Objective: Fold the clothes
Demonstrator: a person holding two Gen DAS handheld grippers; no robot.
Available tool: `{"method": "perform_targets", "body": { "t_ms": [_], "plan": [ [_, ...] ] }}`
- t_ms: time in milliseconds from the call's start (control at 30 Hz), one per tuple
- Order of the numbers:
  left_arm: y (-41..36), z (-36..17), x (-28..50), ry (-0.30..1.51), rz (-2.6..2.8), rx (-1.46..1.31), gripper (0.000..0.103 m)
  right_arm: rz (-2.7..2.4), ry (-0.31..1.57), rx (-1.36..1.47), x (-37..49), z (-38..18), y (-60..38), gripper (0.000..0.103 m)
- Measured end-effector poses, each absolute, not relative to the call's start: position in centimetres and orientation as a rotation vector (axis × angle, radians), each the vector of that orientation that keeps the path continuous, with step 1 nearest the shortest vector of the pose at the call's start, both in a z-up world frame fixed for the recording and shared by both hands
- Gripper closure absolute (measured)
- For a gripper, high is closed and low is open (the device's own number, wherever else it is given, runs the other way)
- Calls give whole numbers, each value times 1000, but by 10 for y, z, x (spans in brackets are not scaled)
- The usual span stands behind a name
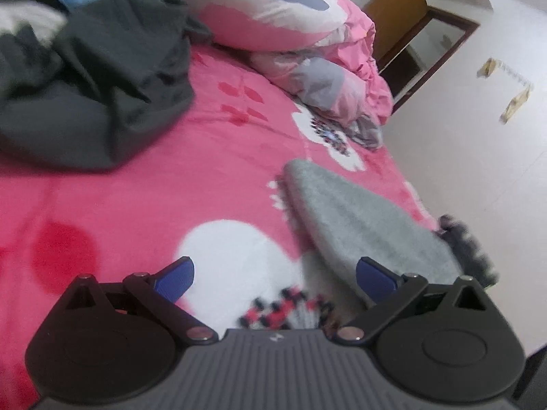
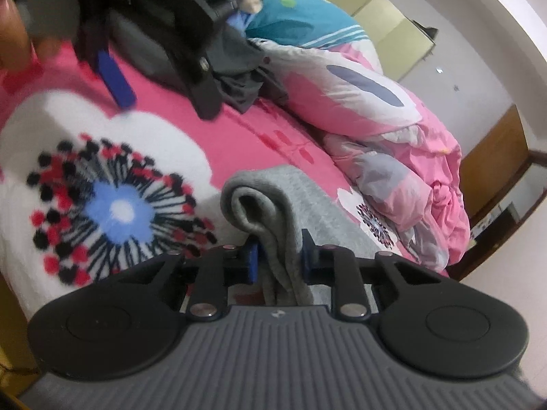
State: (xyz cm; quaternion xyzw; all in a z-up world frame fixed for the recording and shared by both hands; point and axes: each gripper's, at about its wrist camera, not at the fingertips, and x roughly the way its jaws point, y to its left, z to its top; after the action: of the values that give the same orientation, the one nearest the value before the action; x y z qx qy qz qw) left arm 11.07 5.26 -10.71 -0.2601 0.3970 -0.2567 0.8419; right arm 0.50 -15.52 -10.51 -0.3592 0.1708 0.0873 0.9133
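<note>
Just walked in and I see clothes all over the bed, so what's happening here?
A person is folding laundry on a pink flowered blanket using two handheld grippers. The right gripper is shut on a folded edge of a grey garment lying on the bed. The left gripper is open and holds nothing, just beside that garment. A pile of dark clothes waits further back, next to a bundled pink quilt.

No readable text, labels, numbers or brand names anywhere in view
</note>
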Motion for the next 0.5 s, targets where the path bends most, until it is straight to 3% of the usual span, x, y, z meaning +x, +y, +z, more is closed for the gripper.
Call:
{"method": "perform_targets", "body": {
  "t_ms": [333,433,500],
  "plan": [
    [1,-135,198,954,-740,-753,14,170,334,-573,12,-91,-178,83],
    [-15,-142,223,991,-761,-786,27,177,334,-546,14,-93,-182,83],
    [-26,-148,238,1016,-751,-788,44,182,335,-530,14,-94,-183,83]
  ]
}}
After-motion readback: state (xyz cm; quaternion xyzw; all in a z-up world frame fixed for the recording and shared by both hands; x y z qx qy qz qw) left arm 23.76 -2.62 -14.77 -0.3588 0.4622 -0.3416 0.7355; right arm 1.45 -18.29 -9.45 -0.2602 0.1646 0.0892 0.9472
